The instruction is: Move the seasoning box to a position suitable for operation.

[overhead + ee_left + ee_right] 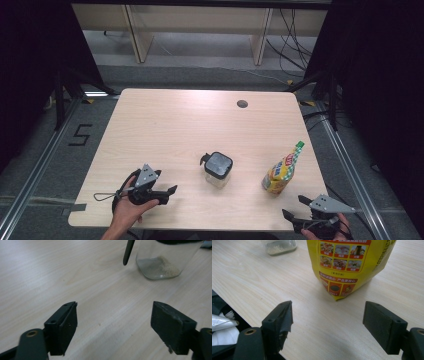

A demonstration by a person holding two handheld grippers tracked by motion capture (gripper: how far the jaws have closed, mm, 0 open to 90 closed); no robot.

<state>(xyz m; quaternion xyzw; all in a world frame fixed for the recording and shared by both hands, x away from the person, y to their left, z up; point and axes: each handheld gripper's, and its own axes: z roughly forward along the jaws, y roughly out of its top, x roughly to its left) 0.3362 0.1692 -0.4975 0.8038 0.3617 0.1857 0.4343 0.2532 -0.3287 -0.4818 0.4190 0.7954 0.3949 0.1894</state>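
Left gripper first: its two black pads stand wide apart with nothing but bare wood between them, and they're aimed straight at the glass jar a little way off. In the high view that same left gripper sits low at the near left of the table, carried in a hand coming in from the bottom edge, so I'd say it's lined up for a reach to the jar rather than resting.

Over to the right gripper: pads spread just as wide, empty, and the yellow seasoning pouch looms right ahead, its bottom corner near the gap but not in it. From above, the right gripper hangs at the near right edge, just beside the pouch, which leans with its green-checked top tipped away to the right.

The jar stands upright near the table's middle, black square lid on, with a dark handle or spoon poking from its side; I can't quite tell which. A thin layer of pale powder lies in its bottom. My guess is that each hand takes the thing it faces, pouch to be emptied into jar.

Hard to read: the jar's top is cut off in both gripper views, the pouch's print is too small, and the right hand is mostly out of frame
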